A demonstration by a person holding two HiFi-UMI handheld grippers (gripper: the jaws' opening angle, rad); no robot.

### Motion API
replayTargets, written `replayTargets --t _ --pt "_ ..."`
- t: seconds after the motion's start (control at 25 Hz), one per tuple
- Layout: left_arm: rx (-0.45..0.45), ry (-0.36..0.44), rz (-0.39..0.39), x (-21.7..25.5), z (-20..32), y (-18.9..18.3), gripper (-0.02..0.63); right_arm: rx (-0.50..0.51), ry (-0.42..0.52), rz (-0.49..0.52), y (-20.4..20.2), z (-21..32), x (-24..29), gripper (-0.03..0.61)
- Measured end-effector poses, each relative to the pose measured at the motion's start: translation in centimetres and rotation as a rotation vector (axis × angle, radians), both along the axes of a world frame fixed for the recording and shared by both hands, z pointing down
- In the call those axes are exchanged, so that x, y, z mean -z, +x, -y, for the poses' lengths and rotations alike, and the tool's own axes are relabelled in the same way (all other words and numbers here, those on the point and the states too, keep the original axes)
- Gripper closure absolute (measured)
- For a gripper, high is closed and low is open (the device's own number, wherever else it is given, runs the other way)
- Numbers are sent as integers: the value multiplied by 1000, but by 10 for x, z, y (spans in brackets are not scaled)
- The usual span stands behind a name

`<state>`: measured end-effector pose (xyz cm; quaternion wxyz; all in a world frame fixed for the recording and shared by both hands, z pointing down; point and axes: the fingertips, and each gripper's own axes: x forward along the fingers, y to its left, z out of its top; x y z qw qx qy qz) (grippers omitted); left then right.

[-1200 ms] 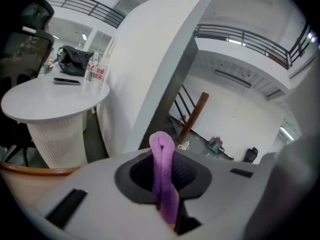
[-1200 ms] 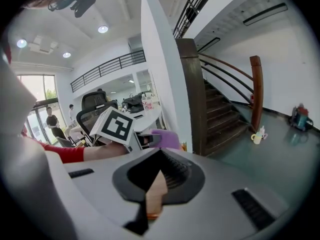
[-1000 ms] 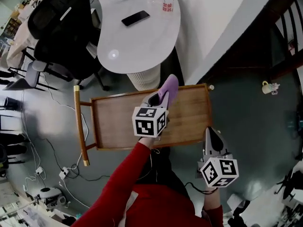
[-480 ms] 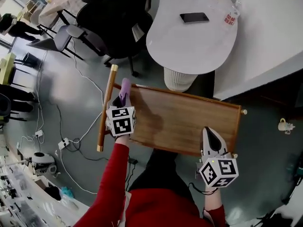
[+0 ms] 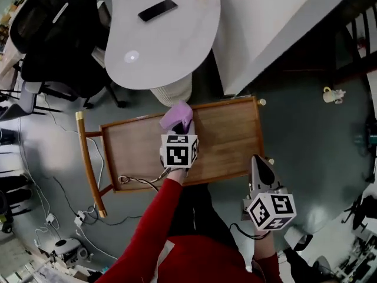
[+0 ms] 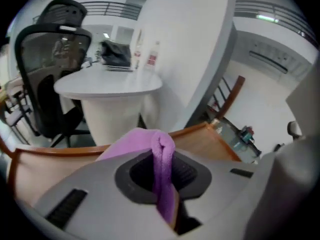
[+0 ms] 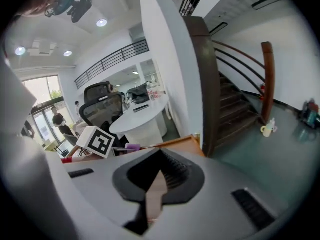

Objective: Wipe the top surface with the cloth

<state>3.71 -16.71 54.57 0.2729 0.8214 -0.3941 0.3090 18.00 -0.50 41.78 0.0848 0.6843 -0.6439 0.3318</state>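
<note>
A: How is the left claw [image 5: 179, 127] set?

B: It is clamped on the purple cloth [image 5: 175, 115], which is pressed to the wooden tabletop [image 5: 227, 137] at its far rail, 12 o'clock of the claw.

A: And the axis?

B: The long axis is laid 9 to 3 o'clock, so sideways strokes are judged needed. The red sleeve [image 5: 154, 217] is stretched forward.

A: What about the right claw [image 5: 257, 161]?

B: It is drawn narrow with nothing held, and is parked at 4 o'clock by the near corner.
</note>
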Motion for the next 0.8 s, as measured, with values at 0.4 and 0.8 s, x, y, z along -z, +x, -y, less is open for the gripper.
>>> replayTargets --t 0.4,0.8 --pt "-404 -101 -185 6 -82 237 565 -289 -39 -12 56 -73 0 575" --pt "-197 123 -299 100 -36 124 565 -78 45 23 28 -25 20 575"
